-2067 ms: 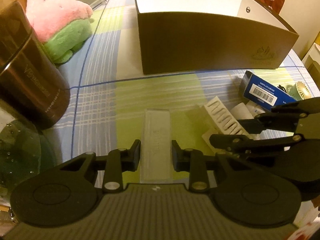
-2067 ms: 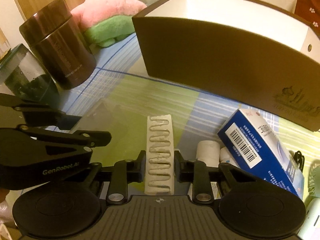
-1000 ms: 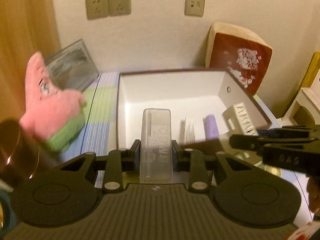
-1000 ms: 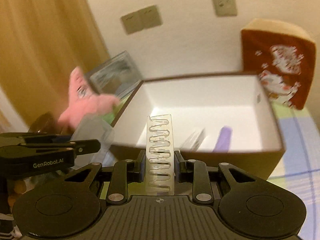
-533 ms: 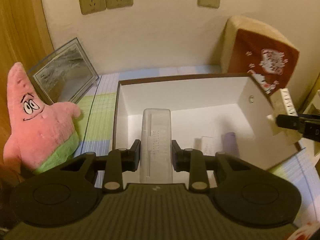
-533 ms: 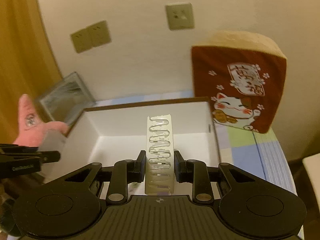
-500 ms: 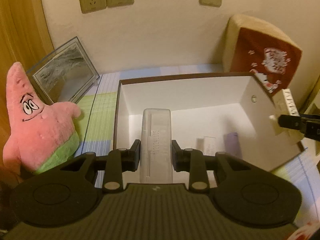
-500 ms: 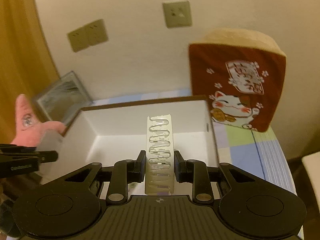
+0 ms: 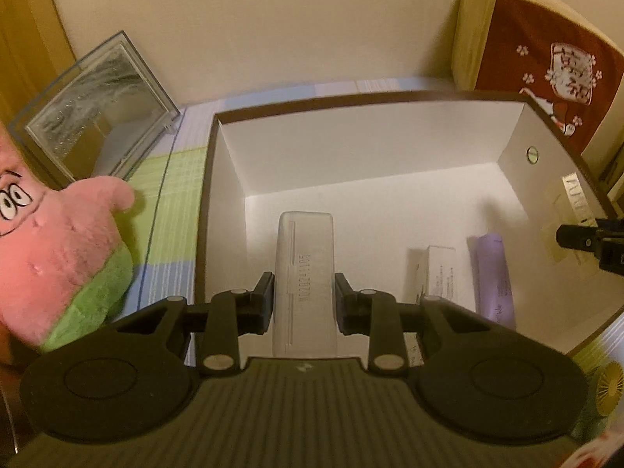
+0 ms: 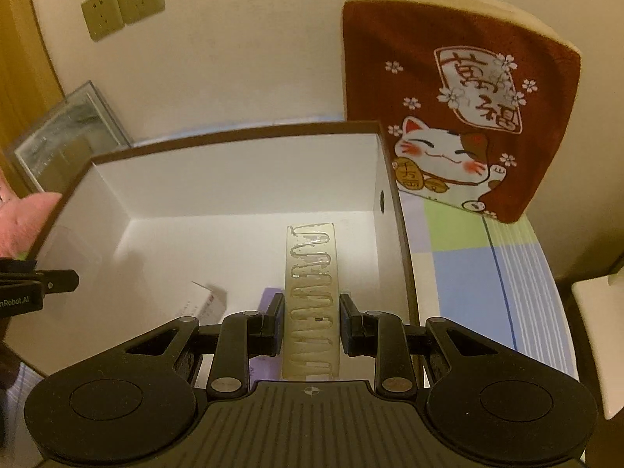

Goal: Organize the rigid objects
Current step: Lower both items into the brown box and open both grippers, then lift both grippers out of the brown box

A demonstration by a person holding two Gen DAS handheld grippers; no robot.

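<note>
Checked cloth bench [image 9: 167, 179] against a cream wall. Left gripper [image 9: 304, 300] jaws clamped on a translucent case [image 9: 305, 273], digits along it illegible; right gripper [image 10: 311, 325] jaws pinching a clear ridged tray [image 10: 310, 300]. Both poised over the white-lined box [image 9: 351, 171], presumably for dropping in. Below: purple tube [image 9: 492, 277], small carton [image 9: 438, 269]. "nRobot.AI" on the neighbouring gripper.

Left wrist view: mounted behind the left gripper [image 9: 304, 300], it looks forward and down from close above the near left rim into the open box [image 9: 351, 163], with the right gripper [image 9: 585, 234] at its right edge. Right wrist view: mounted behind the right gripper [image 10: 311, 323], it looks down from close above the box's [image 10: 234, 171] near right part, with the left gripper [image 10: 35, 282] at its left edge. Both views share the box interior, the back wall, the picture frame [image 9: 97, 105] [image 10: 66, 128] and the cat cushion [image 9: 546, 58] [image 10: 460, 97].
</note>
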